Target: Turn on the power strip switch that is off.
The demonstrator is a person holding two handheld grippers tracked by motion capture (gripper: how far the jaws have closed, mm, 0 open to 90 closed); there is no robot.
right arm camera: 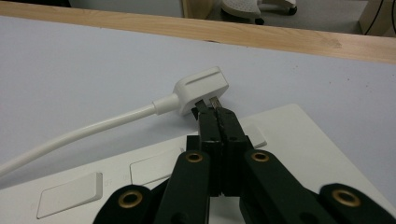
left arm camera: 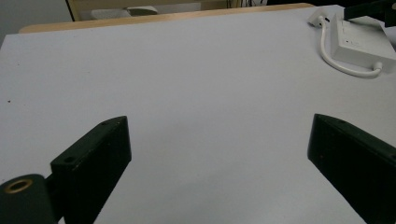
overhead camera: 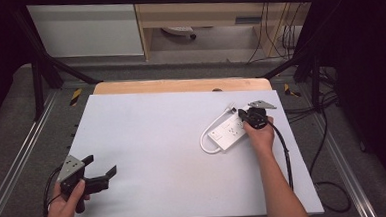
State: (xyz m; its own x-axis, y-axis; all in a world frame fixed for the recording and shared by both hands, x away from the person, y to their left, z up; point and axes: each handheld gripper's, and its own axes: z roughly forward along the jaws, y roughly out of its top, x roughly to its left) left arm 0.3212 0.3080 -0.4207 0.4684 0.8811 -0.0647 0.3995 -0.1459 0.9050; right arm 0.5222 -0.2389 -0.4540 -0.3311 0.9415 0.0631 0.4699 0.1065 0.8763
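A white power strip (overhead camera: 227,132) lies at the table's right, its short white cord (overhead camera: 206,140) looping round to a white plug (overhead camera: 231,106) beside its far end. My right gripper (overhead camera: 243,116) hovers over that end of the strip. In the right gripper view its jaws (right arm camera: 216,114) are pressed together, the tips right at the metal prongs of the plug (right arm camera: 201,88), above the power strip (right arm camera: 289,140); I cannot tell if they touch. My left gripper (overhead camera: 100,165) rests at the front left, wide open and holding nothing (left arm camera: 219,123). The strip (left arm camera: 362,44) is far off.
The pale grey tabletop (overhead camera: 173,154) has a wooden strip (overhead camera: 180,85) along its far edge. Black frame bars stand at both back corners, and black cables (overhead camera: 330,181) trail on the floor to the right.
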